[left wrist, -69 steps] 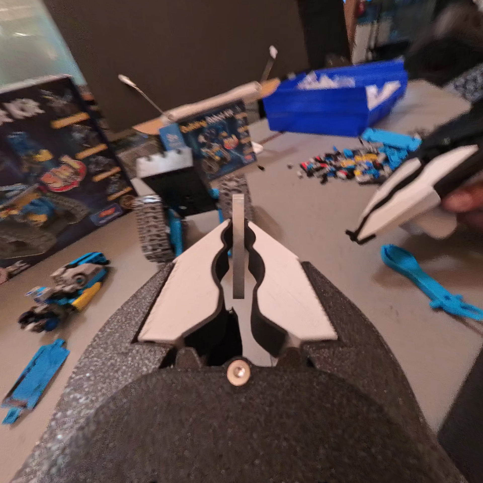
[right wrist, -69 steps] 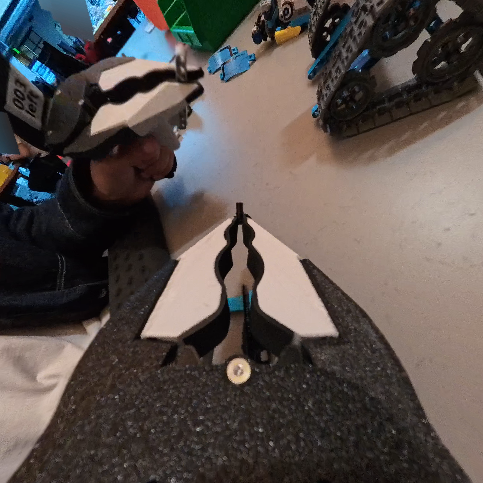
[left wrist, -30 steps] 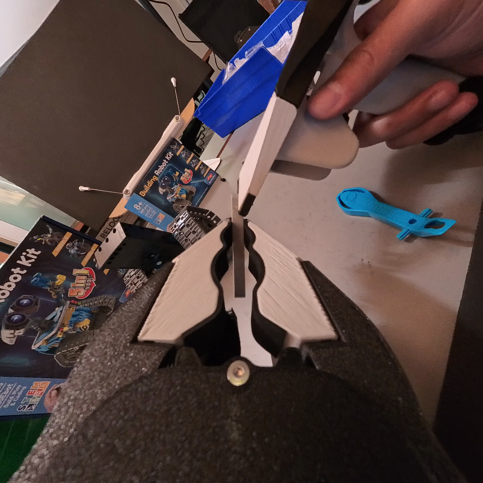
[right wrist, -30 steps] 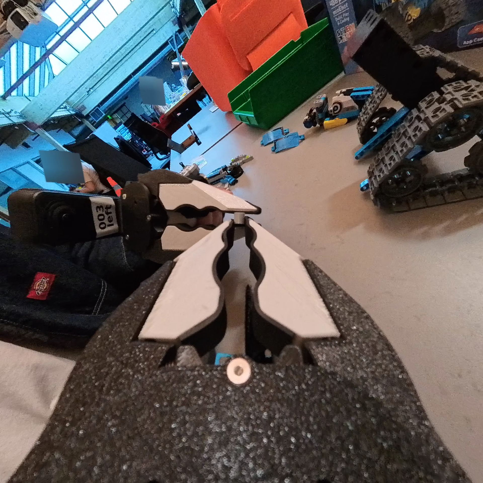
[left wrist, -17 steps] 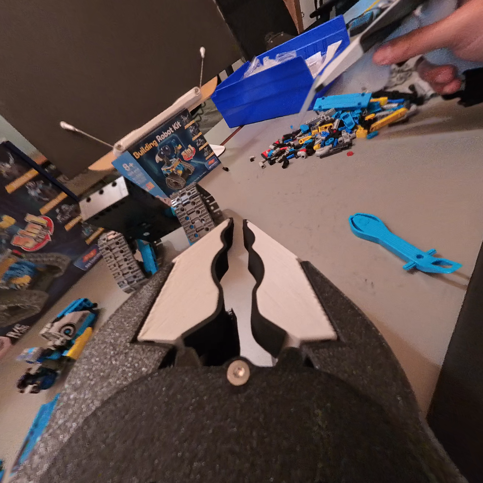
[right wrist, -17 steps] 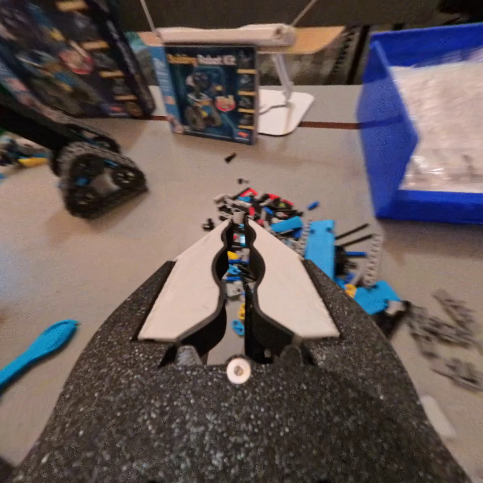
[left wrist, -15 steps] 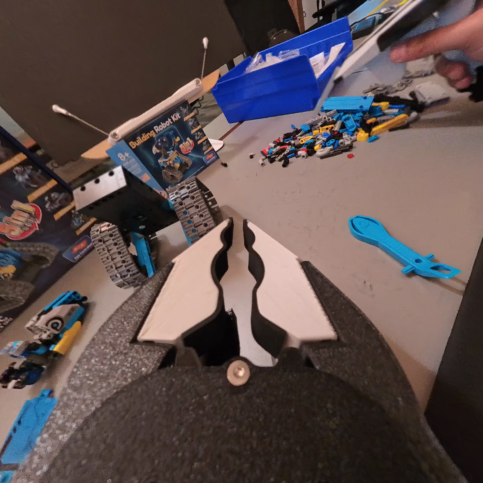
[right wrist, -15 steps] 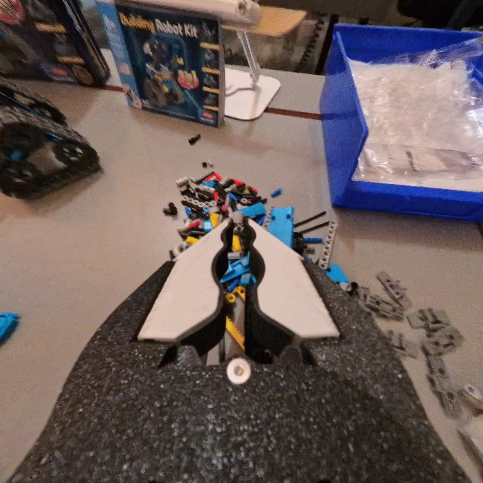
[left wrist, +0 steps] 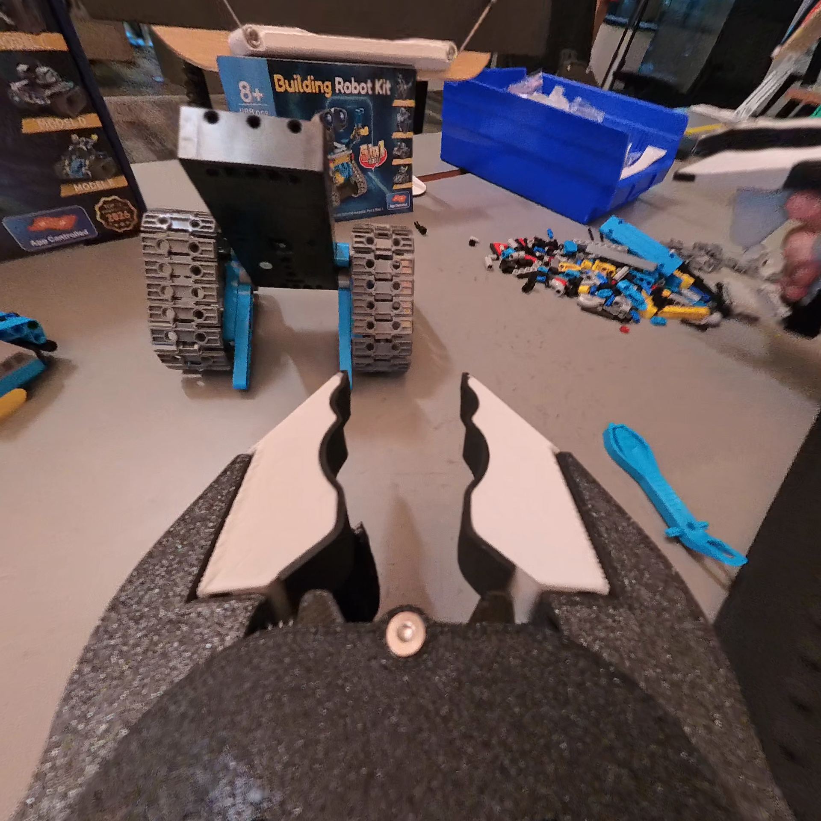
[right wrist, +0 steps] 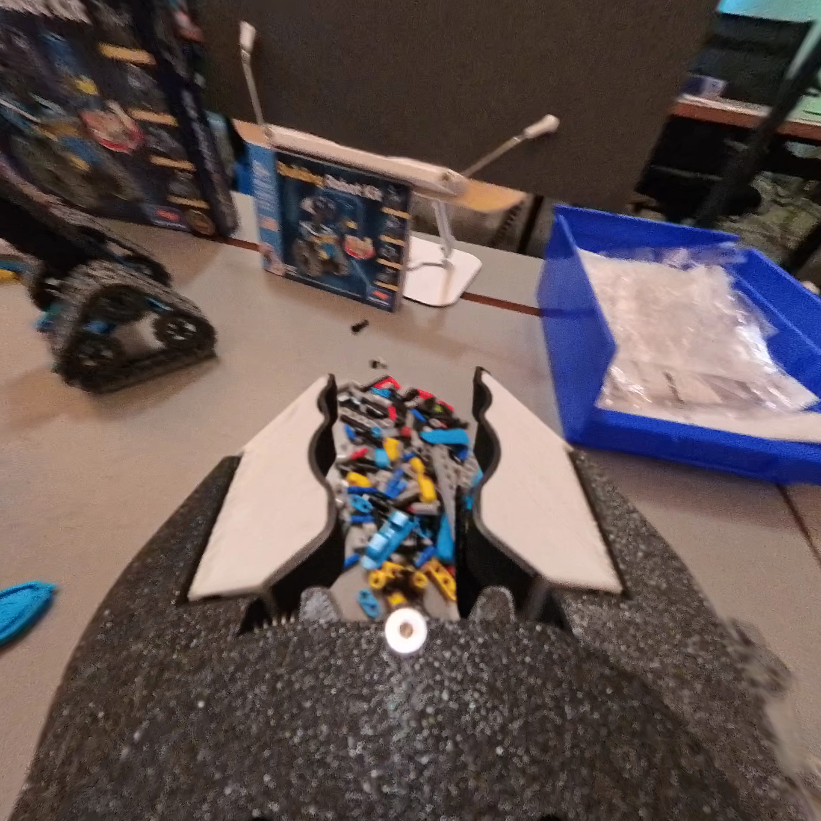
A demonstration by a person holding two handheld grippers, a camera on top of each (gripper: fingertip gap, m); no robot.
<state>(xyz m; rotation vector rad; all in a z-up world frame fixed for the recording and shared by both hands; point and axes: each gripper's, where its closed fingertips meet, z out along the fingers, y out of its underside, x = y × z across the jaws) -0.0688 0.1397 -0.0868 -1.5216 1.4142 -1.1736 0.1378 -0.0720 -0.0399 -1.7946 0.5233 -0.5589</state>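
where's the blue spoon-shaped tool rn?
In the left wrist view, the blue spoon-shaped tool lies flat on the table, right of the open left gripper and nearer than the loose parts pile.

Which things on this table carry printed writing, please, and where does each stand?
Small blue box, upright behind the tracked vehicle: printed lettering, not transcribed here.
Large dark box, far left: printed lettering, likewise.
Bagged sheets in the blue bin: too blurred to tell.

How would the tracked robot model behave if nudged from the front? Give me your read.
The tracked robot model carries a tall black block high above its two treads, so it may tip backward. Its link treads could roll rather than slide. Snap-together parts might pop apart under a hard push.
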